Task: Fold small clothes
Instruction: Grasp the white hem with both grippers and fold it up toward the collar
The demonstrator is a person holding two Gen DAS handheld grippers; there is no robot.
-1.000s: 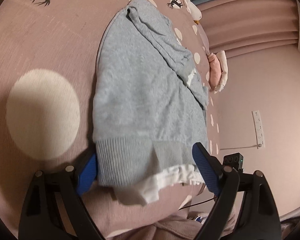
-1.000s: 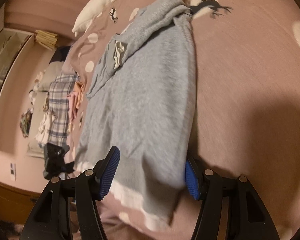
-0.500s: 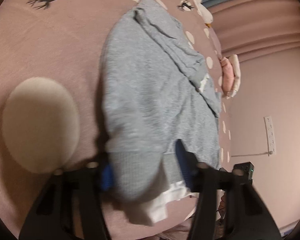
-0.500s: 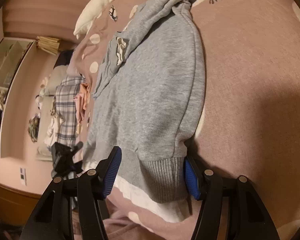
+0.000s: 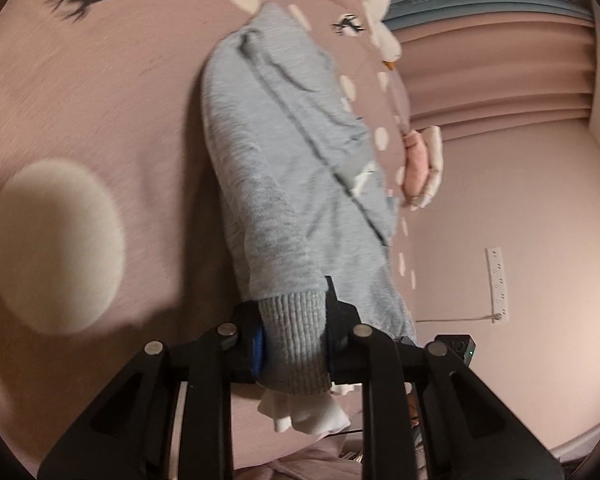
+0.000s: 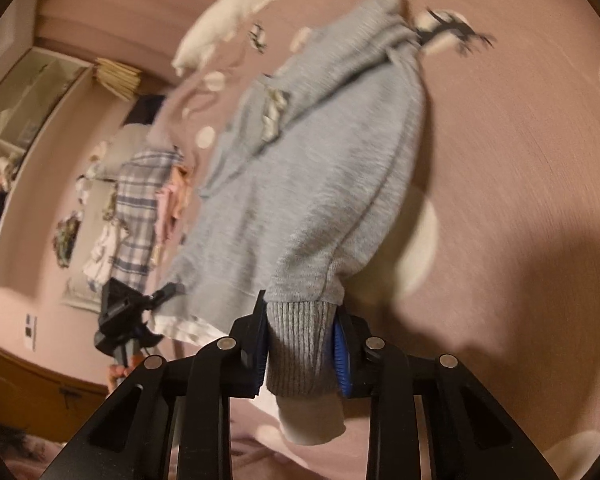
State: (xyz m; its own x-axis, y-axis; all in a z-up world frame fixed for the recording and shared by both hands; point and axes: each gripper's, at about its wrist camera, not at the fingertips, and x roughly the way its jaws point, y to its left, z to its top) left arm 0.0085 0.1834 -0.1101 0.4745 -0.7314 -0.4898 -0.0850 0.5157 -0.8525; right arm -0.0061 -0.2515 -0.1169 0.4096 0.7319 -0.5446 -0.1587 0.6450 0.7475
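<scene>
— Two claws, both on the ribbed bottom edge of the grey sweater (image 5: 284,152). The left gripper (image 5: 294,344) had its jaws closing on one corner of the hem (image 5: 294,340), the blue pads already pressing the knit from either side, a white under-layer (image 5: 304,412) hanging out just below them

— And the other one?

— Same story. The right gripper (image 6: 300,354) was closing on the opposite hem corner (image 6: 300,352), ribbing bunched between its pads, pale fabric poking out underneath. From each claw the body of the sweater (image 6: 312,168) ran straight ahead and away across the pink bedspread (image 5: 100,128), the near end lifted a little off the cover, judging by the shadow under it

— Why grab it there?

— My guess was that holding both bottom corners kept the hem taut and square, so it could be carried forward over the chest for a fold. The sleeves already looked tucked across the top, ahead of the claws

— Anything nearby?

— Off to the left of the right claw I could see the other gripper, and beyond it a heap of clothes (image 6: 140,200), a plaid one among them. To the right of the left claw, well apart, a power strip (image 5: 496,284) on the wall

— Risk?

— I thought the white layer might slip free, since the pads mostly bit the grey rib
</scene>
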